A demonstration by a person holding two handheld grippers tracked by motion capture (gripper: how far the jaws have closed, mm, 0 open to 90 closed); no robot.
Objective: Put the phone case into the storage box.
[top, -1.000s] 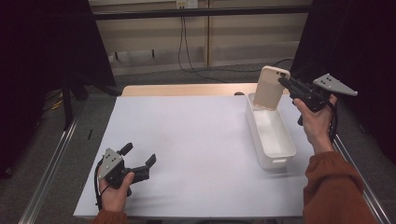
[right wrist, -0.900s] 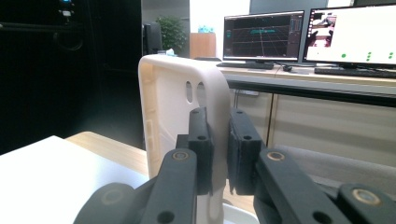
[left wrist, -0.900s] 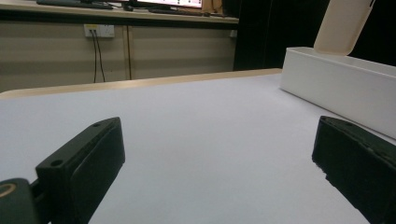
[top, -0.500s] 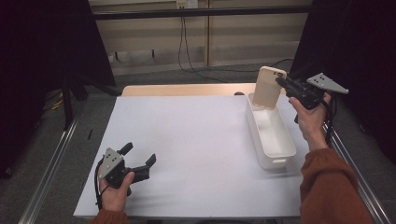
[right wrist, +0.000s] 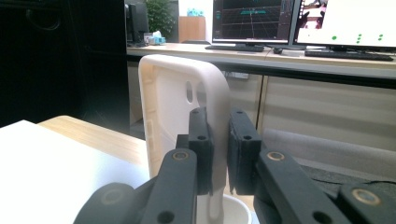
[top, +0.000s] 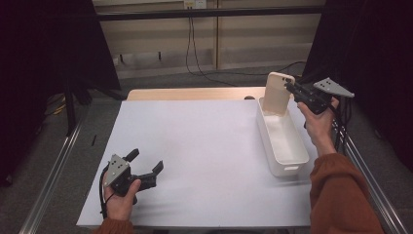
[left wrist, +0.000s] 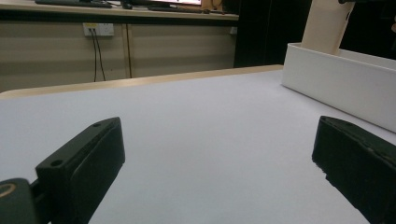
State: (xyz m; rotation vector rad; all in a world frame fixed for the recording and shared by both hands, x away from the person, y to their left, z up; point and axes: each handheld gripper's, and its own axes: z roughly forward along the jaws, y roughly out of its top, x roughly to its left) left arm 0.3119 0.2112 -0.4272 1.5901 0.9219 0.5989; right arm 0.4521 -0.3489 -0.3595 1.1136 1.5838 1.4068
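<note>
Right hand-held gripper [top: 291, 88] pinches a cream lid [top: 277, 92] upright over the white bin [top: 287, 156] at the surface's far right edge; a thin-edge grip could slip. Left hand-held gripper [top: 146, 166] rests wide open, empty.

Right gripper [top: 290, 89] holds a cream lid [top: 278, 93] upright over the white bin [top: 282, 141]; left gripper [top: 146, 165] rests open

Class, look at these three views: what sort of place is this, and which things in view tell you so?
Probably a lab or office work area set up for recording. Computer monitors and keyboards line a desk, black curtains flank a white-topped table, and a person holds camera-bearing grippers.
</note>
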